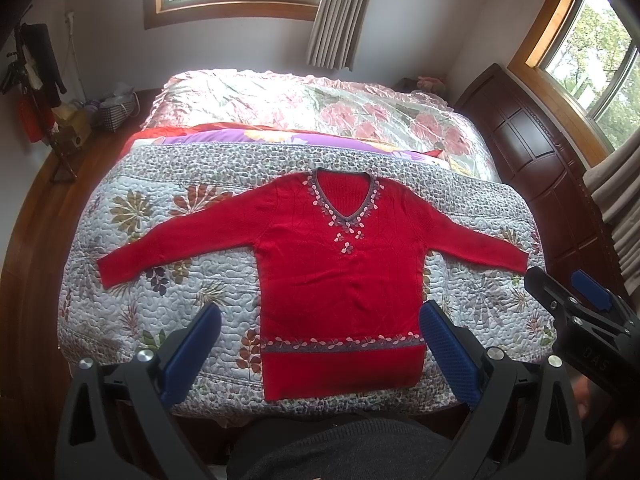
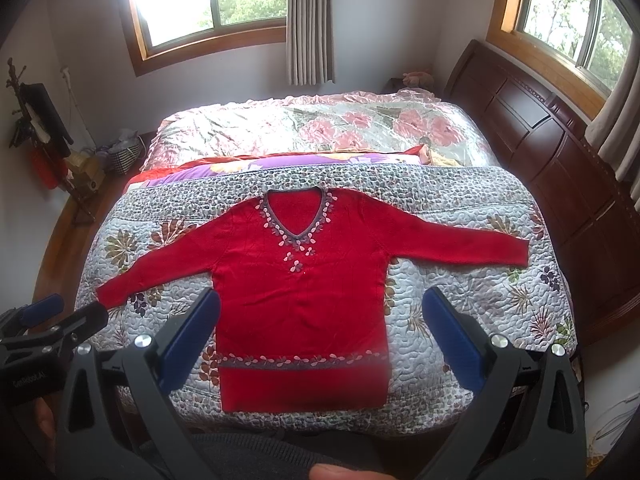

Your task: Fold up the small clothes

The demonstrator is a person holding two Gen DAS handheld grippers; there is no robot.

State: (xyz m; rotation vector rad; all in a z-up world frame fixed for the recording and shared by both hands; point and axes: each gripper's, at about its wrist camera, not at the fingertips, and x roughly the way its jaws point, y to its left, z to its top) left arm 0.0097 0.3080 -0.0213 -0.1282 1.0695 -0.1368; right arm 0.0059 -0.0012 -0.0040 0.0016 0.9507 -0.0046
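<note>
A red sweater (image 1: 340, 264) lies flat and face up on the quilted bedspread (image 1: 132, 292) at the near end of the bed, neckline away from the person, hem toward them, both sleeves spread out to the sides. Nothing is folded yet, so I judge the work to be at its very start.

The left gripper (image 1: 322, 340) hangs above the hem end with its fingers (image 1: 448, 352) spread wide and nothing between them. The right gripper (image 2: 320, 332) does the same, its blue fingers (image 2: 192, 336) wide apart and empty, hovering over the lower body of the sweater. Each shows at the edge of the other's view, so the two sit side by side, near one another.

To do the first fold well, I would start with a sleeve. The left sleeve cuff (image 1: 106, 272) and the right sleeve cuff (image 2: 516, 252) both lie well out from the body, so each gripper has to travel outward to its own side. Pinch only the knit at the cuff, not the bedspread under it, and lay the sleeve straight across the chest. The knit looks soft and stretchy, so lift it lightly rather than drag it, or the body will skew.
</note>
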